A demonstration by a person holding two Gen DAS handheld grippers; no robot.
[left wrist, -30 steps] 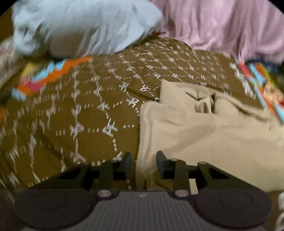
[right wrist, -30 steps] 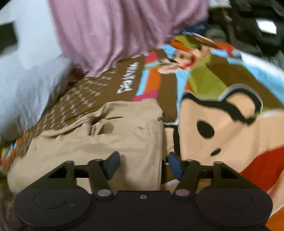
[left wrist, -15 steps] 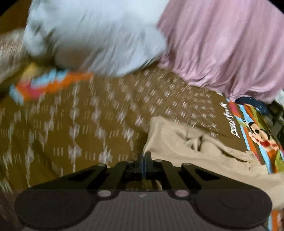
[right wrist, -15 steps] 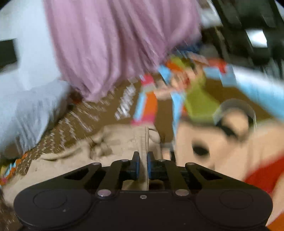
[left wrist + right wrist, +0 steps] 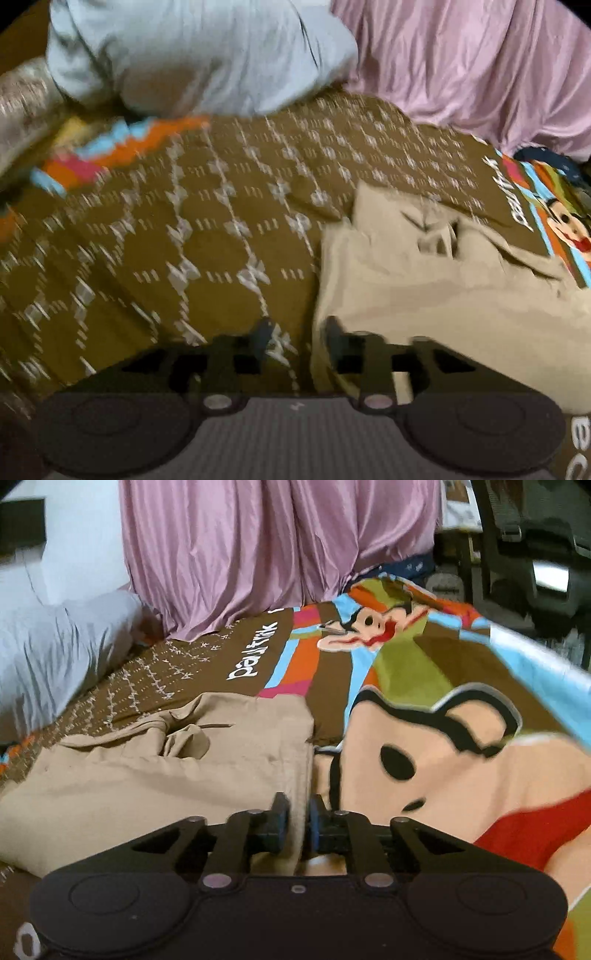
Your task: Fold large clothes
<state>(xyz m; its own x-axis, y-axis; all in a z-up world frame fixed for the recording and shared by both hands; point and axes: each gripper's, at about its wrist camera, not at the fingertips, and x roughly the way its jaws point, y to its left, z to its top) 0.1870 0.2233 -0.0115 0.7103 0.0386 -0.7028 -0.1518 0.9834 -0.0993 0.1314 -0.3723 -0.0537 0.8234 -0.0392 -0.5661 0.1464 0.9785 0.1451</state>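
On the bed, in the left wrist view, a folded beige garment (image 5: 436, 291) lies on a brown bedspread (image 5: 192, 236) printed with white motifs, its left edge running down toward the camera. The left tongs (image 5: 297, 341) stand spread, having just been opening; the garment's near left edge sits between the two fingers, close to the right one, and neither pad presses on it. A grey pillow (image 5: 199, 55) lies at the far side of the bed, with a pink curtain (image 5: 472, 62) hanging beside it to the right. In the right wrist view, the same garment (image 5: 155, 775) fills the lower left, and its right edge runs down between the fingers of the right tongs (image 5: 296, 821). These tongs have also just been opening and stand narrowly parted; the blue pads flank the cloth edge, and whether they touch it I cannot tell. To the right the bedspread (image 5: 424, 709) shows a large cartoon monkey print, with the curtain (image 5: 266, 546) and pillow (image 5: 55, 657) beyond.
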